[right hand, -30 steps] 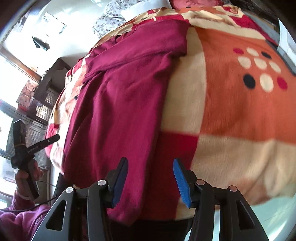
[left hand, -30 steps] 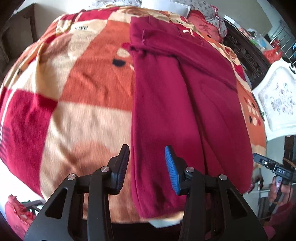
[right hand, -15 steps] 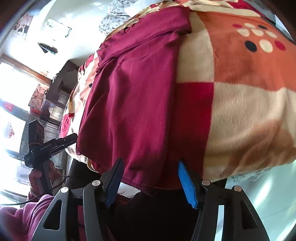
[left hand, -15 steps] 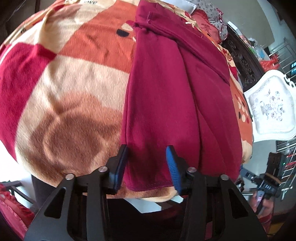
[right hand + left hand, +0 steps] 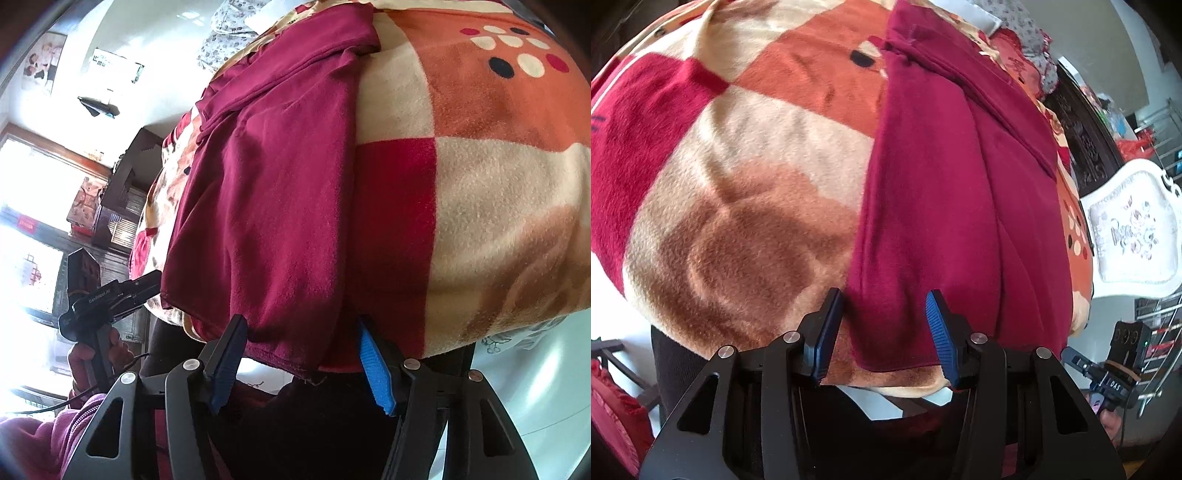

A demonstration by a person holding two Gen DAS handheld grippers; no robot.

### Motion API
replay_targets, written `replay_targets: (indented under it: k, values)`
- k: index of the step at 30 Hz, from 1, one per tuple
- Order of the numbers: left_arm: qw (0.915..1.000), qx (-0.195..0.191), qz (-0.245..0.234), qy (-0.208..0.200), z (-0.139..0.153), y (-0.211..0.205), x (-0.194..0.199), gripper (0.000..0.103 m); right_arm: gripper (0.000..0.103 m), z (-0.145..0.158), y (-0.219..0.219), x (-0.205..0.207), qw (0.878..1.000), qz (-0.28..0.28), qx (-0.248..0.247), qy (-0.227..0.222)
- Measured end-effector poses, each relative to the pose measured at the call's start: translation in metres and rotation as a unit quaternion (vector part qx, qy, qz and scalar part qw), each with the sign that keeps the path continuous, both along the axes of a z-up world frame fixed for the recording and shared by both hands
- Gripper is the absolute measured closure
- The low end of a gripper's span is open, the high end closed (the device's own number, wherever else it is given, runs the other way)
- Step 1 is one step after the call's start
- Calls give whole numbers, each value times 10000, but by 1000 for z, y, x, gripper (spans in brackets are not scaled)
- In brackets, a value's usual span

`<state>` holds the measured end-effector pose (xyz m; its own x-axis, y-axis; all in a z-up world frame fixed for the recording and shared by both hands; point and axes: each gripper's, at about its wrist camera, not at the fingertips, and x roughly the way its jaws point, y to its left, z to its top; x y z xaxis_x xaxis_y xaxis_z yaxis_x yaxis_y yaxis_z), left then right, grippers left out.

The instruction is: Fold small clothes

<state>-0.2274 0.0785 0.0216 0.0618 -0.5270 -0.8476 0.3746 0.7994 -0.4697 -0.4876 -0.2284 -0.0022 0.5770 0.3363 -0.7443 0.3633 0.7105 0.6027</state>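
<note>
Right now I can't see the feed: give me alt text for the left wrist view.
The left claw, jaws open, straddles the near hem corner of a maroon garment lying lengthwise on a checked orange, cream and red blanket. The right claw shows at lower right.

Maroon garment (image 5: 945, 206): soft matt knit cloth with a faint brushed nap and a stitched hem. Blanket (image 5: 746, 206): thick, fuzzy fleece, matt, with visible pile in cream, orange and red patches. Left gripper (image 5: 884, 332) and right gripper (image 5: 303, 363): matt black moulded plastic arms with shiny round metal pins; inner pads of ribbed blue rubbery material. Chair back (image 5: 1134, 236): glossy white frame around printed cloth.
</note>
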Motion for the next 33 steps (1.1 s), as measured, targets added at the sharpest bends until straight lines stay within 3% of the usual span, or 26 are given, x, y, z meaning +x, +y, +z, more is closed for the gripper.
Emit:
replay_targets:
  k: [6, 9, 10, 11, 12, 14, 15, 16, 18, 23, 27, 29, 33]
  values:
    - [9998, 82, -198, 19, -4, -11, -2, 56, 45, -4, -3, 6, 10000, -5, 55, -12]
    - [9997, 97, -220, 26, -5, -15, -3, 48, 45, -7, -4, 6, 9999, -60, 92, -40]
    - [9998, 111, -165, 40, -6, -15, -3, 48, 51, -8, -5, 6, 9999, -68, 96, -72]
    - [9999, 104, -120, 49, -6, -15, -3, 48, 66, -7, -4, 7, 9999, -44, 83, -122]
    - [9999, 94, -107, 46, -6, -16, -3, 48, 73, -7, -4, 6, 9998, -22, 56, -164]
    - [9998, 129, -124, 26, -5, -18, -3, 48, 77, -1, -2, 5, 9997, -28, -62, -249]
    - [9999, 105, -109, 8, -3, -18, -2, 66, 78, 1, -1, 4, 9995, -13, -137, -271]
    - [9999, 80, -107, 15, -3, -18, -1, 98, 82, 3, -2, 2, 9994, -8, -179, -289]
    - [9996, -137, -119, 205, -1, -19, 3, 97, 96, 10, -5, -5, 9991, -41, -205, -381]
    - [9977, -333, -419, -419, 36, -14, -6, 97, 96, 50, -15, -24, 9954, -130, -405, -861]
    - [9959, -582, -255, -644, 60, 13, -6, 97, 96, 70, -18, -32, 9939, -82, -554, -946]
    - [9965, -497, -201, -638, 57, 25, -4, 97, 96, 69, -15, -33, 9942, 9, -551, -924]
    - [9995, -239, -172, -143, 19, 29, -4, 97, 96, 36, -18, -26, 9985, 24, -269, -486]
